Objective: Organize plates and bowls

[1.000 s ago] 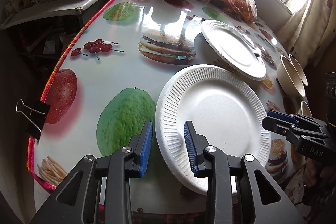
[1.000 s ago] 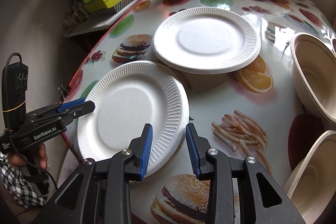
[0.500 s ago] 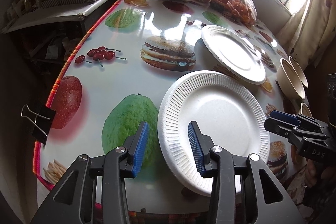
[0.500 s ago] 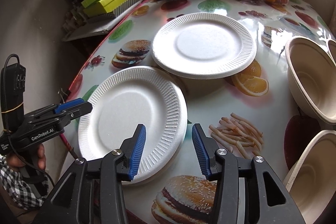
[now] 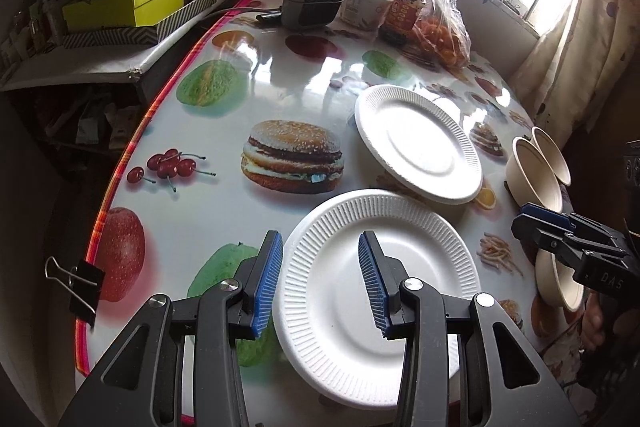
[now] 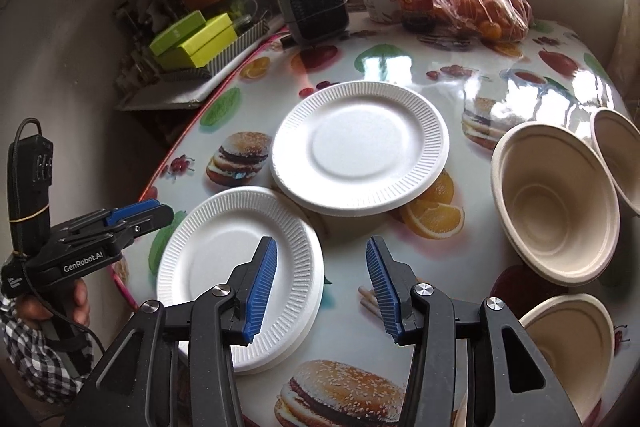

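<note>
Two white foam plates lie on the table (image 5: 224, 211), whose cloth is printed with burgers and fruit. The near plate (image 5: 376, 291) sits directly below the left gripper (image 5: 320, 283); its left rim shows in the gap between the spread jaws, and neither blue pad touches it. A second ago the same jaws stood closer together and nearer the rim; since then they have been opening and the gripper has lifted, so the plate looks smaller and lies flat, released. The far plate (image 5: 416, 143) lies ahead and to the right of the left jaws, its near edge overlapping the near plate's far rim.

The right gripper (image 6: 320, 291) hangs over the near plate's right edge: its left pad is above the ribbed rim, its right pad above bare cloth by the printed fries. These jaws have also just been opening, with nothing pinched between them, and they too are higher than a second ago. The far plate sits just ahead of them.

Three tan bowls stand to the right of the right jaws: one bowl (image 6: 556, 203) ahead right, a second bowl (image 6: 618, 155) just behind it at the frame edge, and a third bowl (image 6: 568, 343) close beside the right finger. All plates and bowls remain where they were.
</note>
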Demonstrator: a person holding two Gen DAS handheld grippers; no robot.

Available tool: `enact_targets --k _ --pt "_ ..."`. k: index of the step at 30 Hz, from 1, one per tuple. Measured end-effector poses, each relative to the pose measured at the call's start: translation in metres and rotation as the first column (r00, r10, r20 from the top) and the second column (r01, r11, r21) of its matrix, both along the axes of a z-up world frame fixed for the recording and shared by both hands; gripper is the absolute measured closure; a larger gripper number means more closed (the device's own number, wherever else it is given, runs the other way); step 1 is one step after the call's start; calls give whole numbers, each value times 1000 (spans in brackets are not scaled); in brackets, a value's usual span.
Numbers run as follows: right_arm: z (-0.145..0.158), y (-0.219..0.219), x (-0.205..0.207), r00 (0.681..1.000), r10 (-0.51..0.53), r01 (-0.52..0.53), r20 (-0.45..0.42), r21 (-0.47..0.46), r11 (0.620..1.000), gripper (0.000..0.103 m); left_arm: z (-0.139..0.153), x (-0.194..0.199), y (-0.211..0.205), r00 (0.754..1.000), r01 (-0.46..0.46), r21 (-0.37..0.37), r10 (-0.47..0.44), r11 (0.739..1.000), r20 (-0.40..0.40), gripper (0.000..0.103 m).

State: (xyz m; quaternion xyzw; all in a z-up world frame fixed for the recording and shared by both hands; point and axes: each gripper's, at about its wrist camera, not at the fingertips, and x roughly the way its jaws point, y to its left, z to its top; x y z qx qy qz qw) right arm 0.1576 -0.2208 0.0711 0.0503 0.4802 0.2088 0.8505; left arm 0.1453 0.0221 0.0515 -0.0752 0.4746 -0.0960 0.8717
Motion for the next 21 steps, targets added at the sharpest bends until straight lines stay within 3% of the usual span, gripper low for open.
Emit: enact_targets --k 11,21 --pt "14 -25 49 999 -43 43 27 -28 999 56 8 47 -19 1000 29 -15 -29 999 -7 62" --pt "4 -40 104 997 -57 57 -46 -14 998 56 -2 88 -32 998 33 -15 -33 999 -46 62"
